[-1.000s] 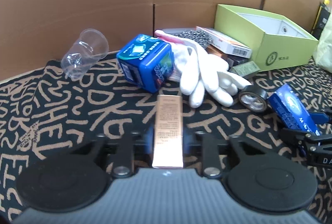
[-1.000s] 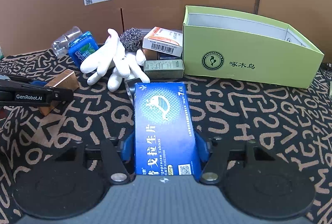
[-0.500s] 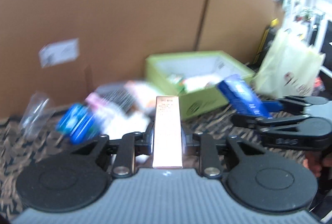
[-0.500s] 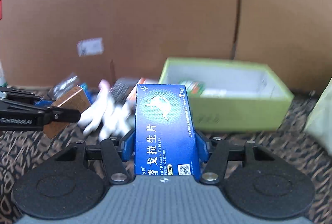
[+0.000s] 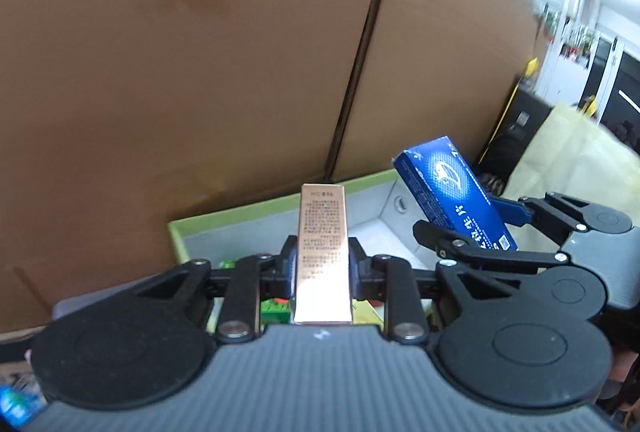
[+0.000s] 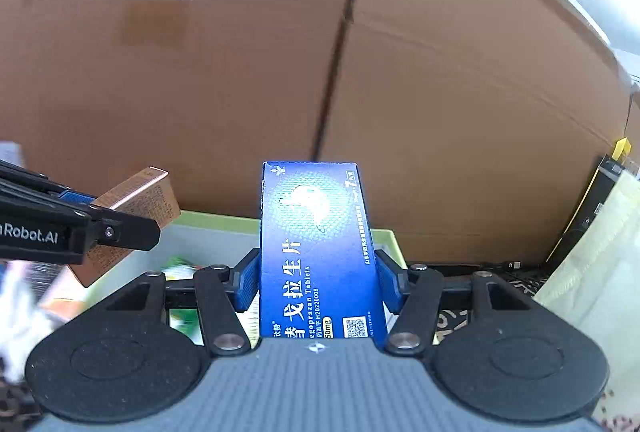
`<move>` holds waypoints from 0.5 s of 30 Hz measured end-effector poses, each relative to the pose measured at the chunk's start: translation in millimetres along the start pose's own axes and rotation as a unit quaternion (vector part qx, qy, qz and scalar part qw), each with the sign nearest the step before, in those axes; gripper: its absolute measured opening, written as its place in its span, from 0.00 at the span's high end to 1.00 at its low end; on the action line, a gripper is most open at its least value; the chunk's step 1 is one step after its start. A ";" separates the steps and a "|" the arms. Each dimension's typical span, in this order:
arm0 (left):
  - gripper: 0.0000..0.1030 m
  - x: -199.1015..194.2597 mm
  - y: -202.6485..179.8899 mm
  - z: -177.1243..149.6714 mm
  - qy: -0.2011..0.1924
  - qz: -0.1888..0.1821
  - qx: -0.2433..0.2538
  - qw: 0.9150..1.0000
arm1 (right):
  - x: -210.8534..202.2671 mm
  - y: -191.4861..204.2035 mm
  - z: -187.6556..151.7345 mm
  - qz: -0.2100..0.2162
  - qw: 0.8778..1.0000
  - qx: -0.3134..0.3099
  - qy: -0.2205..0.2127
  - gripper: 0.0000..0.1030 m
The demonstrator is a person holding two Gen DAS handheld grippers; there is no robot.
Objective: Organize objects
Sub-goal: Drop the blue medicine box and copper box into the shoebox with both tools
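My left gripper is shut on a slim copper-coloured box and holds it in the air over the open green box. My right gripper is shut on a blue tablet box, also raised over the green box. In the left wrist view the right gripper with the blue box is to the right. In the right wrist view the left gripper with the copper box is to the left. Small packets lie inside the green box.
A tall cardboard wall stands right behind the green box. A pale yellow bag and a black case are at the right. A white glove, blurred, lies on the patterned mat at the far left.
Both grippers have lifted their boxes off the patterned mat and carried them up and to the right, over the green box. Both stay shut.
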State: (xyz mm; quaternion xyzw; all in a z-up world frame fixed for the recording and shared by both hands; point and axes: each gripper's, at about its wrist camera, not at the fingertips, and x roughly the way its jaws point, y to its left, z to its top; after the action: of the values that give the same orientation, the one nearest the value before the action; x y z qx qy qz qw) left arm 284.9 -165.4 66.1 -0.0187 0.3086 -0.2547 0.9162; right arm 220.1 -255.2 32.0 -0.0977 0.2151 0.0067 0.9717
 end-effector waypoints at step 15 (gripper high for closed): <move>0.00 56.7 2.3 -12.3 -0.027 0.034 0.010 0.999 | 95.3 -28.1 -38.7 -0.007 0.995 0.024 0.092 0.30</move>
State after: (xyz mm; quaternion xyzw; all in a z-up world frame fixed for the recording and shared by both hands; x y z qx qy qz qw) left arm 317.4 -189.0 24.1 -0.0059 0.2821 -0.2262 0.9323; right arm 292.0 -293.0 -37.1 -0.0762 0.3026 -0.0139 0.9500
